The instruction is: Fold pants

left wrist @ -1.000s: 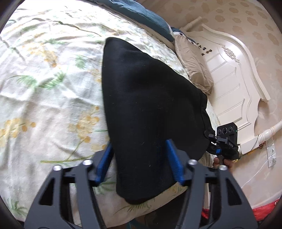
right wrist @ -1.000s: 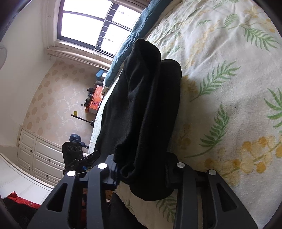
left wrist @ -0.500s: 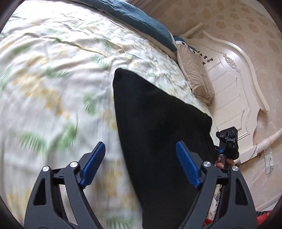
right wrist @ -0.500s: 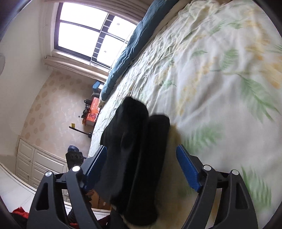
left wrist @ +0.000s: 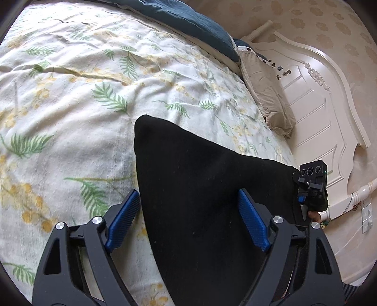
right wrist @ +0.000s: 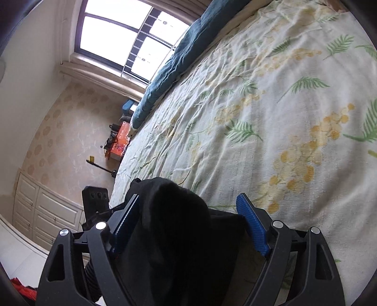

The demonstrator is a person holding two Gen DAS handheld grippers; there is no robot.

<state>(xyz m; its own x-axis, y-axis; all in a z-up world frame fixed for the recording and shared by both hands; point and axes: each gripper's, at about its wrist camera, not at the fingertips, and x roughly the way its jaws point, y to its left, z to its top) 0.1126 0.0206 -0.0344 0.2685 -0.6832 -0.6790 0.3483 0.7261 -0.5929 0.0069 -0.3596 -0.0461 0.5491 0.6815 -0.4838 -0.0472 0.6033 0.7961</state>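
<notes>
The black pants (left wrist: pixel 202 193) lie folded flat on the floral bedspread (left wrist: pixel 82 98), near the bed's edge. My left gripper (left wrist: pixel 188 214) is open, its blue pads on either side of the pants' near end, not pinching it. In the right wrist view the pants (right wrist: pixel 179 226) show as a thick folded stack seen end-on. My right gripper (right wrist: pixel 188 221) is open, its pads wide on both sides of the stack. The right gripper also shows in the left wrist view (left wrist: pixel 312 188) at the pants' far right corner.
A blue duvet (left wrist: pixel 188 21) lies along the far side of the bed. A beige pillow (left wrist: pixel 266 94) leans on the white headboard (left wrist: pixel 318 98). In the right wrist view a window (right wrist: pixel 132 40), white cabinets (right wrist: pixel 47 211) and an orange box (right wrist: pixel 120 141) stand beyond the bed.
Both grippers have opened and let go of the pants, then drawn back. The pants now lie flat on the bed, lower in both views.
</notes>
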